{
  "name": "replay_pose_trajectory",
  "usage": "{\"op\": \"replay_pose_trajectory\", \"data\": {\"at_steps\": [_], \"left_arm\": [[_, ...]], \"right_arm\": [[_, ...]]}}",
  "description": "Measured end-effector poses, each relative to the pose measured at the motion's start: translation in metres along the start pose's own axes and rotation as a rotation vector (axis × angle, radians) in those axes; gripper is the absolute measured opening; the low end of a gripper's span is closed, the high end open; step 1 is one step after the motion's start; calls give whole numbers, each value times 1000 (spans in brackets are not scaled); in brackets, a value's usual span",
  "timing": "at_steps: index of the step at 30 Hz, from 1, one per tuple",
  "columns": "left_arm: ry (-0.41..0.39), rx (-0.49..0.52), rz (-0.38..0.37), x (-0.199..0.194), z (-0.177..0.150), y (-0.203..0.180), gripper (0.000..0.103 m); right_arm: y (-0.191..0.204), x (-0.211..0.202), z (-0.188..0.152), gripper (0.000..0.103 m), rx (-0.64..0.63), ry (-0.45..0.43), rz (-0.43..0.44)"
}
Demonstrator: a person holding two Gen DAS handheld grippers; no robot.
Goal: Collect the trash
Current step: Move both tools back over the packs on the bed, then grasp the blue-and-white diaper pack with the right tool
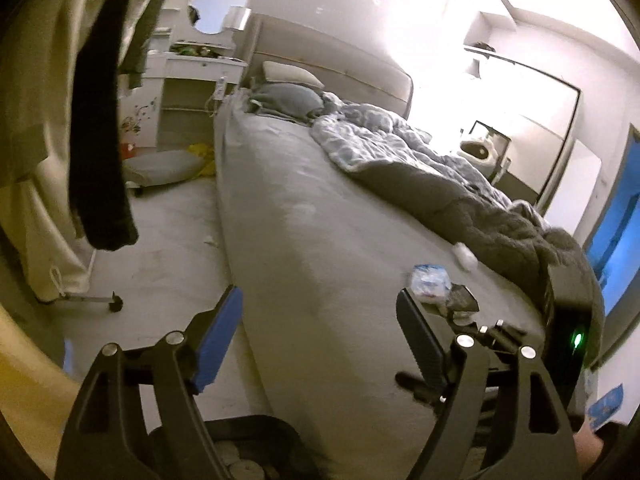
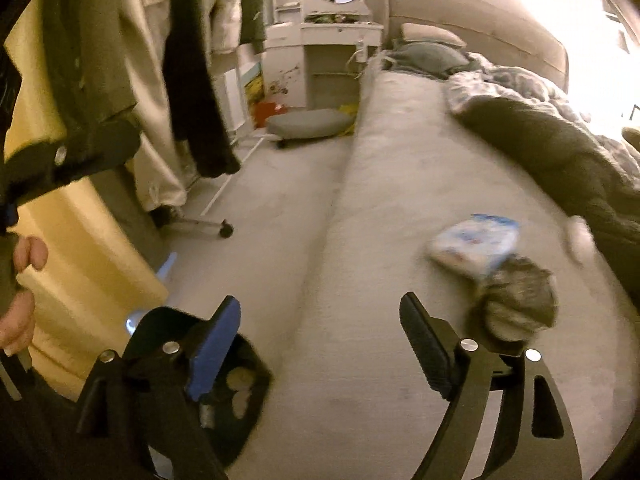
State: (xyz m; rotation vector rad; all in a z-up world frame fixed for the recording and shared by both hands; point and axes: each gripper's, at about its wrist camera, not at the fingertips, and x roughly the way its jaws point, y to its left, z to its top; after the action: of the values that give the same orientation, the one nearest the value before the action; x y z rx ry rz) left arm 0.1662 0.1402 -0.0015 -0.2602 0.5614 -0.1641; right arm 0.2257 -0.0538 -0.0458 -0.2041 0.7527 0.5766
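A blue-and-white plastic wrapper [image 1: 429,282] lies on the grey bed [image 1: 320,240], with a crumpled dark grey wrapper [image 1: 462,299] touching it and a small white wad [image 1: 464,255] beside the dark blanket. All three show in the right wrist view: wrapper [image 2: 474,242], dark crumpled piece [image 2: 514,312], white wad [image 2: 578,238]. A black bin [image 2: 236,384] holding white wads stands on the floor by the bed; it also shows in the left wrist view [image 1: 256,452]. My left gripper [image 1: 320,312] is open and empty over the bed's edge. My right gripper [image 2: 320,320] is open and empty, left of the trash.
A dark blanket [image 2: 560,160] and a patterned duvet [image 1: 372,136] cover the bed's right side. A rolling clothes rack [image 2: 192,80] with hanging clothes stands at the left. A grey cushion [image 2: 308,124] lies on the floor by a white dresser [image 2: 320,48].
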Motion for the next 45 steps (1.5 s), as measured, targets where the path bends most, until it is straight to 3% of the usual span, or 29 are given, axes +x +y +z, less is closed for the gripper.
{"op": "replay_pose_trajectory", "data": {"at_steps": [13,18,21,31,45], "left_arm": [[65,77,-99,32,-15,-49,88],[124,154,-130,48,-28,-71,89],[152,187,-158,56,-34,-81,89],[240,243,-228,88,-51,-106,89],[297,280,-292,121,-59,-133,89]], "right_arm": [[-78,-18,10,89,63,-43,-69],[-90,-7,26,90,-5,-18,-67],[-93,2,35,97,-64,-1,-45],[-108,39,43,98,-190,58,11],[-126,75,49,97,-195,152,126]]}}
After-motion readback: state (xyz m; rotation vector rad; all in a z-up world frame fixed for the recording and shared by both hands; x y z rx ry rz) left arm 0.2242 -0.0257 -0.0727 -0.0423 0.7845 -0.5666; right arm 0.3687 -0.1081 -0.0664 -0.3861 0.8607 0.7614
